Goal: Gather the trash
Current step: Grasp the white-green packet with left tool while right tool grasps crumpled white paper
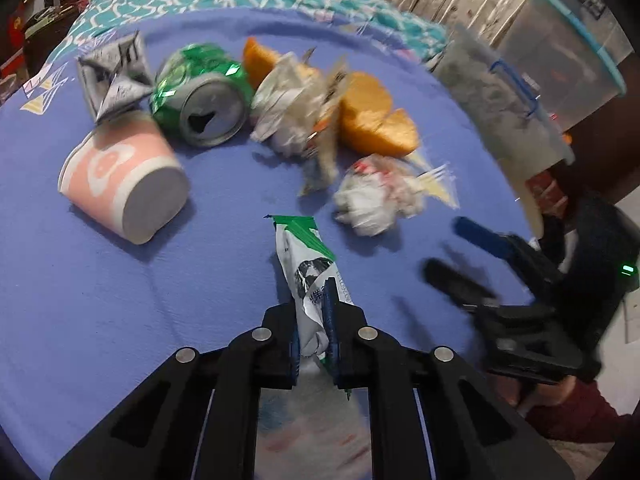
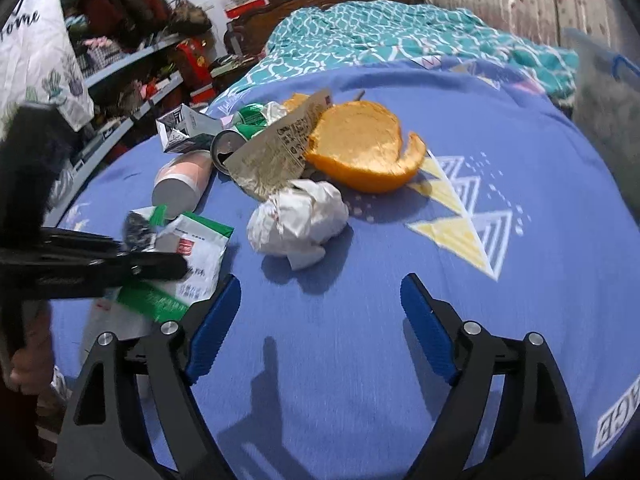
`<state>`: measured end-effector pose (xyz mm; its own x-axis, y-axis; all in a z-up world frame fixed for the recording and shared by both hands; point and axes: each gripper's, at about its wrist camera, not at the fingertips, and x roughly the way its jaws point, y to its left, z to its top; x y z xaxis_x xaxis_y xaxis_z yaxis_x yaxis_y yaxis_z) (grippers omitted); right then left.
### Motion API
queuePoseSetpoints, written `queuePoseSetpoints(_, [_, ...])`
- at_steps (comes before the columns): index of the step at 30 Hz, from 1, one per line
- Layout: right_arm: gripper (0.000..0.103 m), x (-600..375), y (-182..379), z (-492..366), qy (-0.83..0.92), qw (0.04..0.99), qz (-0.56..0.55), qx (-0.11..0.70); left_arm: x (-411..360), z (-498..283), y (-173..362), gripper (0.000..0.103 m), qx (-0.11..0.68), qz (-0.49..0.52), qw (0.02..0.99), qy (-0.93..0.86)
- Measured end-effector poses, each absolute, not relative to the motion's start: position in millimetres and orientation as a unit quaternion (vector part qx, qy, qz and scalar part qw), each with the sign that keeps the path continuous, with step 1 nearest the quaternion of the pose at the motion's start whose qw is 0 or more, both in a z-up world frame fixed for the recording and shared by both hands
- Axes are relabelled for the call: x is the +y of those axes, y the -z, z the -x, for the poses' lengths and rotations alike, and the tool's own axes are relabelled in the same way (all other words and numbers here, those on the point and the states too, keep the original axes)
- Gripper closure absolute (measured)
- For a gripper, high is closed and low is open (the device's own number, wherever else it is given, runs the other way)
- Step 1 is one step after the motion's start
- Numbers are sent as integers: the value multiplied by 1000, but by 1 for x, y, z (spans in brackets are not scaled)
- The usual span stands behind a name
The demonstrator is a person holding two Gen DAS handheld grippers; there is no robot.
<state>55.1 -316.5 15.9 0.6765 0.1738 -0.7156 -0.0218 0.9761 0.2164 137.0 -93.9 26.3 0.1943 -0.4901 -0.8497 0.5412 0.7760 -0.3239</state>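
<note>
My left gripper (image 1: 314, 304) is shut on a green-and-white snack wrapper (image 1: 304, 256), which lies on the blue bedsheet (image 1: 100, 300). In the right wrist view the same wrapper (image 2: 200, 240) sits at the left, under the black left gripper (image 2: 180, 266). My right gripper (image 2: 321, 280) is open and holds nothing. A crumpled white paper ball (image 2: 298, 224) lies just beyond its fingertips. Seen from the left wrist, the right gripper (image 1: 446, 246) hovers to the right of the paper ball (image 1: 372, 204).
More trash lies further back: a pink paper cup (image 1: 124, 184) on its side, a crushed green can (image 1: 200, 96), a flattened carton (image 1: 114, 76), a crumpled wrapper (image 1: 292, 108) and orange peel (image 2: 360, 148). A grey bag (image 1: 500, 96) and a clear plastic box (image 1: 568, 52) stand at the right.
</note>
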Motion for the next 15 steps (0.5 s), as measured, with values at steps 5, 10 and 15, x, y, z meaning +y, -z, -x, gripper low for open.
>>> queuePoseSetpoints(5, [17, -309, -13, -87, -56, 909, -82, 405, -90, -133, -52, 93, 513, -3, 791, 334])
queuePoseSetpoints(10, [57, -308, -2, -106, -79, 896, -84, 429, -87, -138, -61, 93, 517, 17, 790, 328])
queuePoseSetpoints(15, [59, -326, -5, -71, -87, 902, -94, 413, -100, -146, -60, 90, 530, 46, 774, 345])
